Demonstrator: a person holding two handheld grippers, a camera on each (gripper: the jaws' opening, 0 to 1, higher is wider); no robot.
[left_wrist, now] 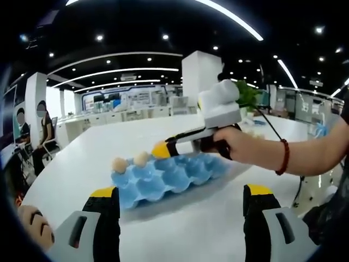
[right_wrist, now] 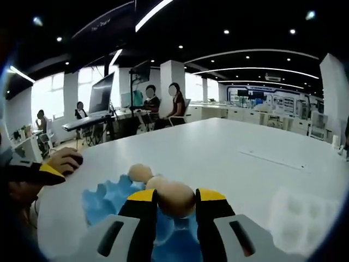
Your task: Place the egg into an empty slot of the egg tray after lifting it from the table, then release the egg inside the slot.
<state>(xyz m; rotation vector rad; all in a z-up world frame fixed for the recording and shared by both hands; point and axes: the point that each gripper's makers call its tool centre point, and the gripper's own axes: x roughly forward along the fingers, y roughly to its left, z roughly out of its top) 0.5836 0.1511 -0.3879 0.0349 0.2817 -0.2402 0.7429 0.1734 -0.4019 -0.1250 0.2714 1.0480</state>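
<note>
1. Two grippers were in play. We saw the right gripper (right_wrist: 175, 201) pinching a smooth, tan, oval egg (right_wrist: 175, 198) between its yellow-tipped black jaws, pressed against both sides of the shell.
2. In the right gripper view that egg hung just above the blue egg tray (right_wrist: 103, 202), over the tray's near part; we could not tell which slot lay under it.
3. The tray was moulded, with rounded cups and raised peaks between them, matte blue, lying flat on a smooth white table (right_wrist: 229, 158).
4. In the left gripper view the tray (left_wrist: 163, 177) showed as a long rectangle with two pale eggs (left_wrist: 131, 162) seated in cups at its far-left end, close together; the other cups we could see looked bare.
5. From that view the right gripper (left_wrist: 159, 149) reached in from the right over the tray's far edge, held by a hand (left_wrist: 237, 146) with a red bead bracelet (left_wrist: 283, 157) on the wrist. Its white blocky body sat above the grip.
6. The left gripper (left_wrist: 180, 204) had its jaws spread wide with nothing between them, above the table, near the tray's front edge.
7. A translucent, dimpled tray-like piece (right_wrist: 305, 215) lay on the table, apart from the blue one.
</note>
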